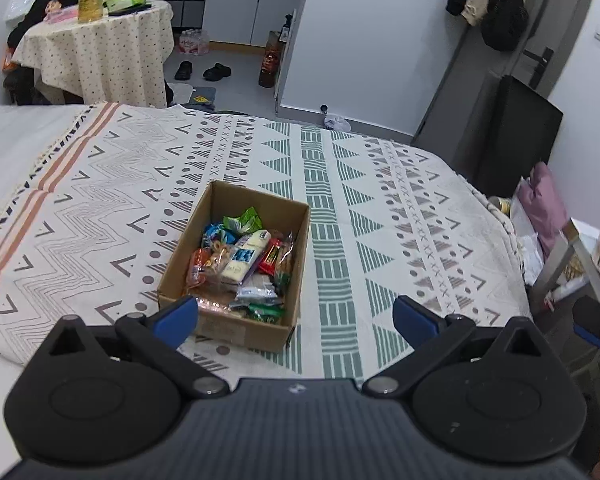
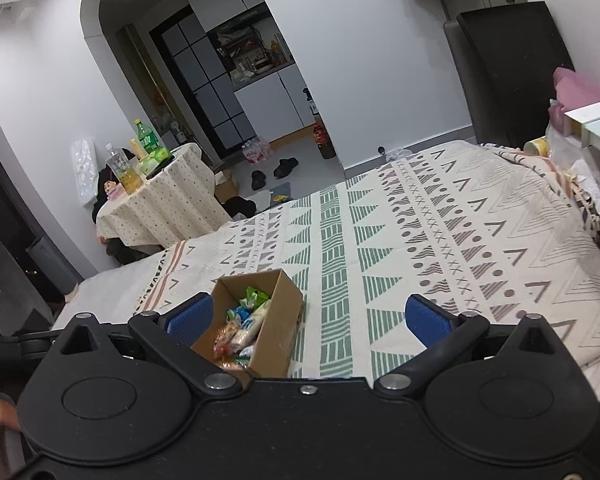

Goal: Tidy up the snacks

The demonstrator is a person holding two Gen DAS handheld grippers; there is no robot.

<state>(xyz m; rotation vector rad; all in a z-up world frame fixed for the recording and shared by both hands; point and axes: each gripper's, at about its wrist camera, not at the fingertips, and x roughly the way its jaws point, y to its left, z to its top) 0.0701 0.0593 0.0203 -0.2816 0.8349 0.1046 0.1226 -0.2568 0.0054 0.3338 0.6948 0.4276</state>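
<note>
Resting on the patterned blanket (image 1: 340, 184), the cardboard box (image 1: 236, 332) is filled with snacks (image 1: 240, 264); near it, the left gripper (image 1: 296, 320) and right gripper (image 2: 308, 320) are held spread wide, empty.

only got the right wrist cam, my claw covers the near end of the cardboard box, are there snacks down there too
Observer: Yes. The left wrist view shows the cardboard box whole. The snack packets reach right up to its near wall, and a green packet lies there.
Operator: anything red in there, cant see any
Observer: One red wrapper, close to the right wall that blocks your view.
Operator: left claw holding anything
Observer: No. The left claw is open, with nothing between its pads.
</note>
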